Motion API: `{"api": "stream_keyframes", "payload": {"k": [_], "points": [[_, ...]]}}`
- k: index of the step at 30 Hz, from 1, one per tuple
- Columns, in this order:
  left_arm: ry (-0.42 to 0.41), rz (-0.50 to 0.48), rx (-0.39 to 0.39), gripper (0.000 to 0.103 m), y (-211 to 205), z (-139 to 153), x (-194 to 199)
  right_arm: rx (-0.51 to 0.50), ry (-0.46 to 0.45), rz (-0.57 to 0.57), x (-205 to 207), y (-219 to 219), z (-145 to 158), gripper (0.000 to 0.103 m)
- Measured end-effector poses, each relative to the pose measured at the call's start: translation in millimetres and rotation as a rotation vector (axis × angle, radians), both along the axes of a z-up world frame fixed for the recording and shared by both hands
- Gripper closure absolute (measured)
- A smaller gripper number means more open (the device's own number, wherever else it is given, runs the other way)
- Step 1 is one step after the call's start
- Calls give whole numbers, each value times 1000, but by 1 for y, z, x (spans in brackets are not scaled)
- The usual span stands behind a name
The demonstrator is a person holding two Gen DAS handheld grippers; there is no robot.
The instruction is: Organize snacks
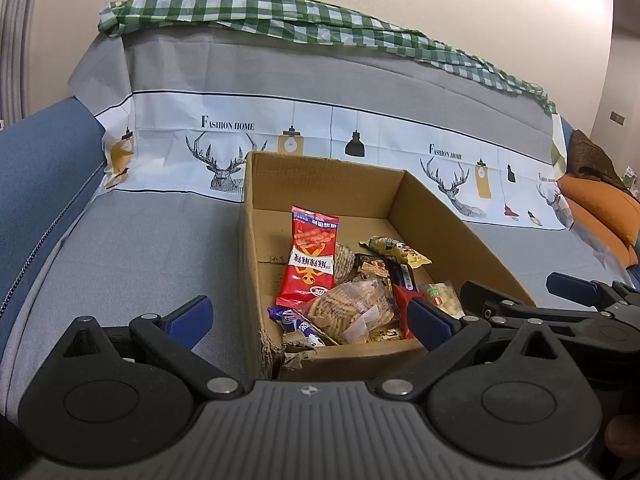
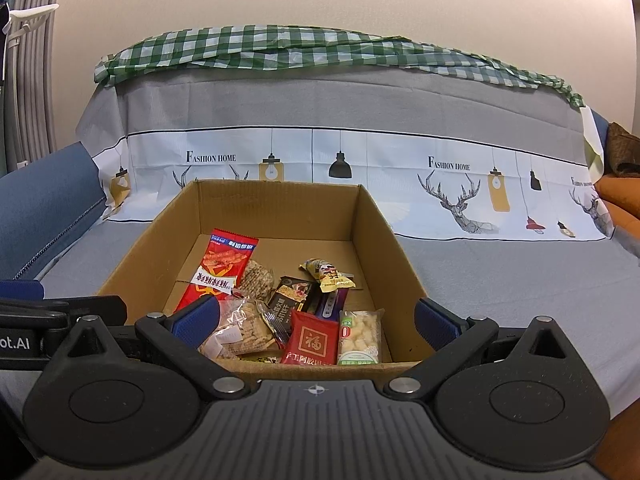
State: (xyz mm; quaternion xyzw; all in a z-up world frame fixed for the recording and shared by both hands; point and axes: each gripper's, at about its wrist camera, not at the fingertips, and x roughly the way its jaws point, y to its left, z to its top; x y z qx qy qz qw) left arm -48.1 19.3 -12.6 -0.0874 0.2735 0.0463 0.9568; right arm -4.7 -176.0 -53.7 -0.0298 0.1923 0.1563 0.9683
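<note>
A cardboard box (image 2: 372, 236) sits on a sofa (image 2: 500, 280) draped in a grey cover, its back wall near the printed band of deer and lamps. Snacks lie gathered in the box's near half: a tall red pack (image 2: 218, 270) leans along the left side, a clear bag of crackers (image 2: 244, 330) lies in front of it, a round cracker pack (image 2: 256, 280) just behind, a dark bar (image 2: 290, 298) in the middle, a yellow packet (image 2: 328, 276) farther back, and a small red packet (image 2: 314, 338) lies beside a clear white-candy pack (image 2: 359, 336) against the near wall. The far half of the box floor is bare cardboard. The right hand-held gripper (image 2: 316, 322) hangs over the box's near edge with its blue-padded fingers spread wide and holding nothing. The left hand-held gripper (image 1: 308, 320) is likewise wide open and empty, over the box's torn near-left corner, one finger over the sofa seat, the other over the snacks. A green checked cloth (image 1: 280, 16) lies along the sofa's top.
</note>
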Motion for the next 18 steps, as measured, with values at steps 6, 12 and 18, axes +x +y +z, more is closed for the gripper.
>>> {"api": "stream_keyframes", "payload": {"k": [6,12,18], "points": [[0,-3,-2,0,1,0,1,-4,2,1,1,-2,-1,1],[-2,-4,-2,0,1,0,1,-6,3,3,1,-1,-1,1],[-19,-29,7,0,2,2,0,10,-2,5,2,-5,0,1]]}}
